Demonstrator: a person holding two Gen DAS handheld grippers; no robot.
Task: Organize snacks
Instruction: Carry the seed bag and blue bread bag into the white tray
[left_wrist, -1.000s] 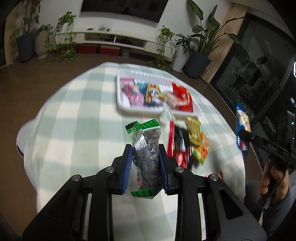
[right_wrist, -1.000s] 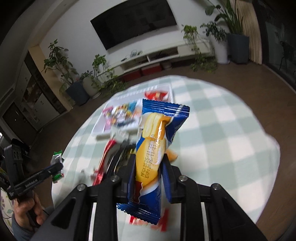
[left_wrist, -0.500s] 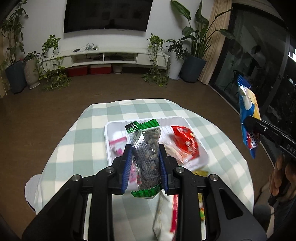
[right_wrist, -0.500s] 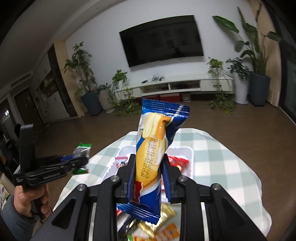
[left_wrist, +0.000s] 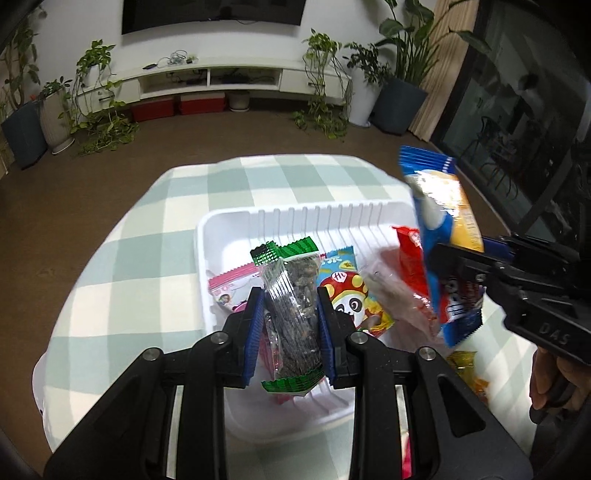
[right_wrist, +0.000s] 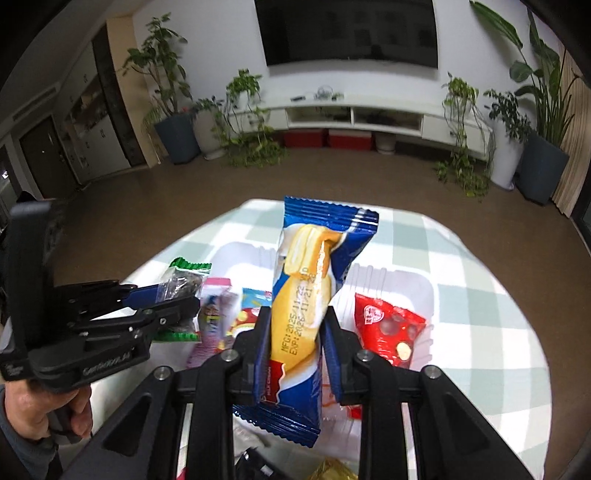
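The desk, covered by a checked cloth, is carrying a white tray containing snack packets. The left tongs are clamping a green-edged clear packet above the tray. The right tongs are clamping a blue-and-yellow packet above it.

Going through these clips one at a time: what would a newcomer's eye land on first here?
Two raised snacks: the left gripper clamps a clear, green-edged packet of dark seeds, and the right gripper clamps a blue and yellow cake wrapper. Both hang above the white ribbed plastic tray on the green-and-white checked tablecloth, where a red packet and a panda-print packet already lie.
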